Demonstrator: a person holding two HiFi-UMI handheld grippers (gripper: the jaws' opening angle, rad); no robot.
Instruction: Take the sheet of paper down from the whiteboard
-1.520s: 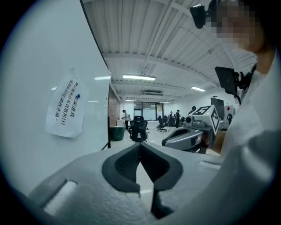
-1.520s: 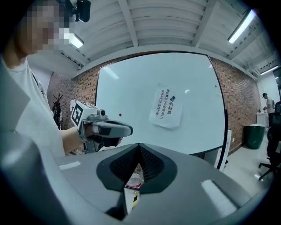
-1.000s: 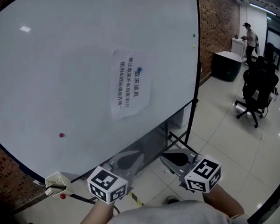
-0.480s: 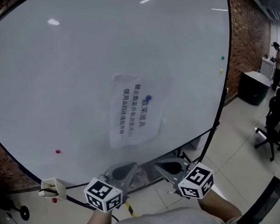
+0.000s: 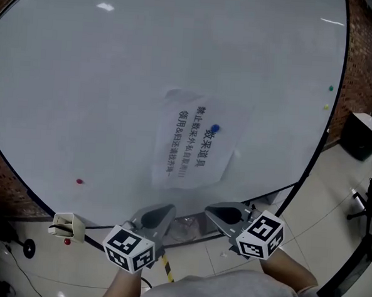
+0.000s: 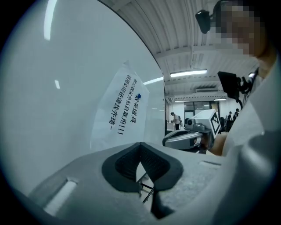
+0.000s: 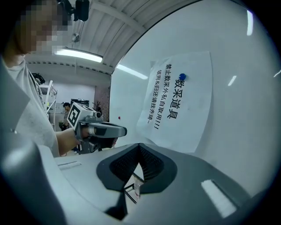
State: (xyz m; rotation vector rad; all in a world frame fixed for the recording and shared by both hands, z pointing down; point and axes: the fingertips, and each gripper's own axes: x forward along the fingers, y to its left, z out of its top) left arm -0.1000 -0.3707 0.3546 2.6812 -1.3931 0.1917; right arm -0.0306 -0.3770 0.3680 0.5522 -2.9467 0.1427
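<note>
A white sheet of paper with dark printed characters hangs on the whiteboard, pinned by a small blue magnet. The sheet also shows in the left gripper view and in the right gripper view. My left gripper is shut and empty, below the sheet's lower left corner and apart from it. My right gripper is shut and empty too, just under the sheet's lower right part. Each gripper shows in the other's view, the right gripper and the left gripper.
A red magnet sits low on the board's left, green and yellow magnets near its right edge. An eraser holder hangs on the lower frame. A black bin and an office chair stand on the tiled floor at the right.
The view has swung so the sheet now sits centred above both grippers. Both grippers moved sideways along the board's lower edge and stayed shut.
</note>
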